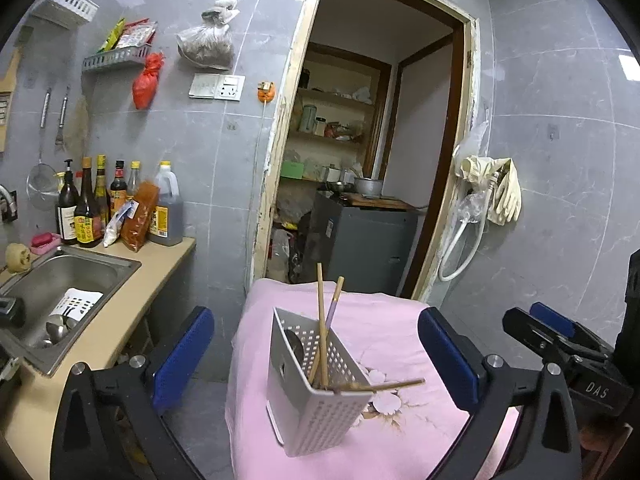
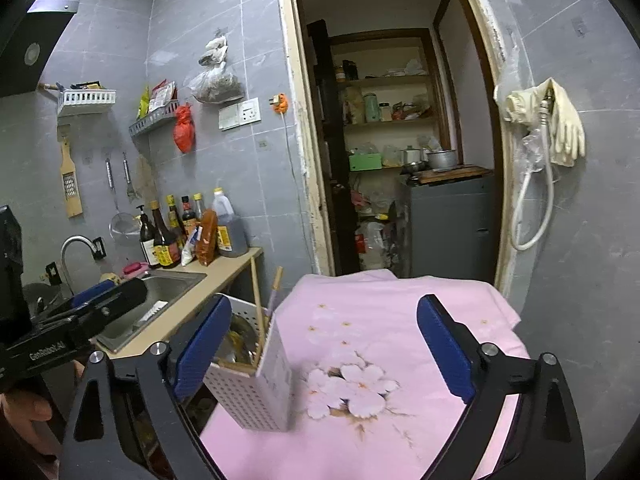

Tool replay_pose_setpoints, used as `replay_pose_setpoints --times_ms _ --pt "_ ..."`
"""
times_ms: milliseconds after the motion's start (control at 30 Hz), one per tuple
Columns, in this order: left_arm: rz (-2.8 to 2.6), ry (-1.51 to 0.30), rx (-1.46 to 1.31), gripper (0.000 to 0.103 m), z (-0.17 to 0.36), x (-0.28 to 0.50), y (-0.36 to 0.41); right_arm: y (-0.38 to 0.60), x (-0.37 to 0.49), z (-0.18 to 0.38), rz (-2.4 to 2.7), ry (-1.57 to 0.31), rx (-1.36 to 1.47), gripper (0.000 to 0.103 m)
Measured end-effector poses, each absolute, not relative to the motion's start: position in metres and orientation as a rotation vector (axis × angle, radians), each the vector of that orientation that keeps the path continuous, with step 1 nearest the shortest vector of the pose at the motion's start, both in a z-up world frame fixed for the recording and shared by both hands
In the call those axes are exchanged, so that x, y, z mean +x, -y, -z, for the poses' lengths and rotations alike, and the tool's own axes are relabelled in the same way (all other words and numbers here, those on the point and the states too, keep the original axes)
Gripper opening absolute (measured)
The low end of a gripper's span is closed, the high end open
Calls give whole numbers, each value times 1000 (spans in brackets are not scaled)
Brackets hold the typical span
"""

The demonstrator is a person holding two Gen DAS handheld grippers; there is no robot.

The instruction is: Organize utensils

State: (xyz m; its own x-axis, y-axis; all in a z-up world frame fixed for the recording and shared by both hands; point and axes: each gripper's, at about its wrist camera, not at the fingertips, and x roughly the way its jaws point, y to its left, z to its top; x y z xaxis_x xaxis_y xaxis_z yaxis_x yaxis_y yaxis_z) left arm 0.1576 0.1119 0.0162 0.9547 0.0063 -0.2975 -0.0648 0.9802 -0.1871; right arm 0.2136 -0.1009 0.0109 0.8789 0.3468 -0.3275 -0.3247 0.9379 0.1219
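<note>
Both grippers, left [image 1: 316, 354] and right [image 2: 324, 346], fingers wide apart, empty; caddy [image 1: 320, 396] with chopsticks [image 1: 322, 320] on pink desk [image 1: 392, 320], 12 o'clock of left.

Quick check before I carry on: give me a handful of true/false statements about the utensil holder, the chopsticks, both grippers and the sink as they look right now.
1. The utensil holder stands on the pink cloth. True.
2. The left gripper is clamped on the holder. False: its jaws stand wide open, and the pads do not touch the holder between them.
3. All chopsticks stand upright. False: two chopsticks lean upward, while another chopstick pokes out sideways, nearly level.
4. The right gripper is open and holds nothing. True.
5. The sink is empty. False: a white perforated piece and spoons lie in it.
</note>
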Motion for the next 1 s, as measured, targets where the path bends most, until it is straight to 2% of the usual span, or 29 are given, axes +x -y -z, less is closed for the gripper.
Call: replay_pose_setpoints --times_ms 100,1000 --pt "-44 -299 -189 103 -12 145 -107 112 202 -7 -327 -358 52 101" --pt "-130 -402 -127 103 24 -9 -14 222 30 22 -197 -448 10 102"
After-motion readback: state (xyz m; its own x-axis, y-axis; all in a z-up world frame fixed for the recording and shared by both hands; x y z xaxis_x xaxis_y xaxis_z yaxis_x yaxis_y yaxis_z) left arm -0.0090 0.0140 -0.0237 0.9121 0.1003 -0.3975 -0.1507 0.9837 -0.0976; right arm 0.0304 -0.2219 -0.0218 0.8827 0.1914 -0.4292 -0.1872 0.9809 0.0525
